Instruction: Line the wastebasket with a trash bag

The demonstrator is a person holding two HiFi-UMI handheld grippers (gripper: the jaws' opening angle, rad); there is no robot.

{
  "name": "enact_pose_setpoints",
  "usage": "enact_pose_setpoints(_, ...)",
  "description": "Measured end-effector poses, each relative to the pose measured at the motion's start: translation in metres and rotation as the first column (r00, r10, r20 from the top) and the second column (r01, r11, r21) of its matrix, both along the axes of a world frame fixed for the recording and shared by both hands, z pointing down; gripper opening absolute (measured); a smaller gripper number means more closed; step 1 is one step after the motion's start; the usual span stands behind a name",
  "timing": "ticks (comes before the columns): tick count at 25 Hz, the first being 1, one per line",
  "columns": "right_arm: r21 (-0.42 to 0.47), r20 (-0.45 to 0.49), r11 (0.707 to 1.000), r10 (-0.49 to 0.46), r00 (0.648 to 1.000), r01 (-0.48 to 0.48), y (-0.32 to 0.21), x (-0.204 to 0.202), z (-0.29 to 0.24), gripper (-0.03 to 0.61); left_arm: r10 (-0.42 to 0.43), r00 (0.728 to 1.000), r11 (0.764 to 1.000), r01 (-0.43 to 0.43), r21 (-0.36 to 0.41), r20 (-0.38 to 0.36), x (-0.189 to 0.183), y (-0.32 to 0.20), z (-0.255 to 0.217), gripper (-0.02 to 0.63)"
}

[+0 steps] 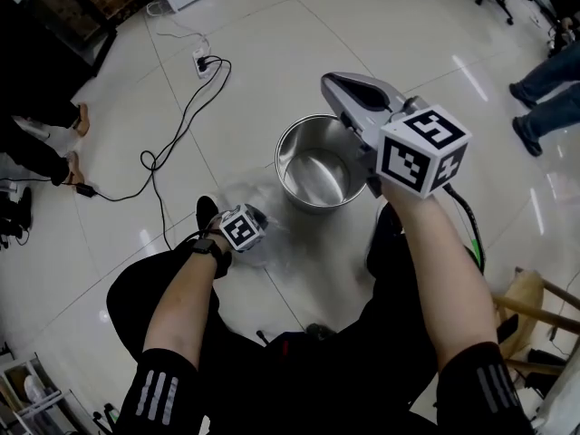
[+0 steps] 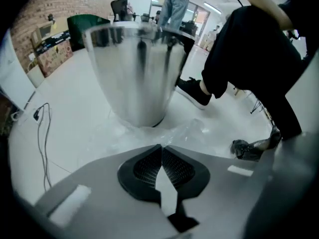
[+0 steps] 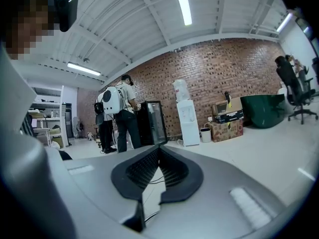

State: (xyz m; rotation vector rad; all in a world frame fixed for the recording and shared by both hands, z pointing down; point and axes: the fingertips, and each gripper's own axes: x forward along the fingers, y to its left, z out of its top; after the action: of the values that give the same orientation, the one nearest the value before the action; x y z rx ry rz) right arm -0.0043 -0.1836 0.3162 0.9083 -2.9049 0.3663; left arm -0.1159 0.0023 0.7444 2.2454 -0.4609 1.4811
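A shiny steel wastebasket (image 1: 317,166) stands upright and bare on the white floor; in the left gripper view the wastebasket (image 2: 137,73) rises just ahead of the jaws. A clear, crumpled trash bag (image 1: 265,243) lies on the floor at its near left foot. My left gripper (image 1: 246,229) points steeply down over it, jaws shut, with a thin fold of the trash bag (image 2: 199,131) running up to the closed tips of my left gripper (image 2: 160,146). My right gripper (image 1: 332,84) is held up level above the basket's right rim, shut and empty, as the right gripper (image 3: 158,148) view confirms.
A power strip (image 1: 201,62) and black cable (image 1: 168,148) lie on the floor to the left. Other people's feet (image 1: 74,166) are at far left and legs (image 1: 544,89) at far right. A wooden stool (image 1: 535,302) stands near right. My own shoe (image 2: 194,91) is beside the basket.
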Motion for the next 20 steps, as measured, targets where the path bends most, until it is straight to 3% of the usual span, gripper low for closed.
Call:
enact_pose_setpoints(3,0.005,0.003,1.000,-0.005,1.000,0.005,0.007,0.006,-0.002,0.006,-0.066,0.994,0.996,0.071,0.060,-0.082,-0.001,-0.017,-0.045,0.000)
enact_pose_setpoints(7,0.007,0.034,1.000,-0.009,0.999,0.008,0.009,0.010,-0.009,0.006,-0.119,0.987,0.975,0.136,0.177,-0.106,-0.026,-0.048,-0.105,0.000)
enact_pose_setpoints(12,0.008,0.050,0.999,-0.041,0.998,0.040,0.017,0.009,-0.015,0.006,-0.179,0.970,0.928,0.221,0.300,-0.163,-0.042,-0.080,-0.192,0.000)
enact_pose_setpoints(17,0.007,0.019,0.991,-0.134,0.991,0.134,0.030,-0.007,-0.010,0.016,-0.133,0.978,0.873,0.192,0.449,-0.159,-0.037,-0.107,-0.284,0.000)
enact_pose_setpoints(20,-0.002,-0.025,0.984,-0.179,0.983,0.179,0.039,-0.016,-0.001,0.077,-0.112,0.974,0.828,0.201,0.523,-0.196,-0.022,-0.118,-0.336,0.000)
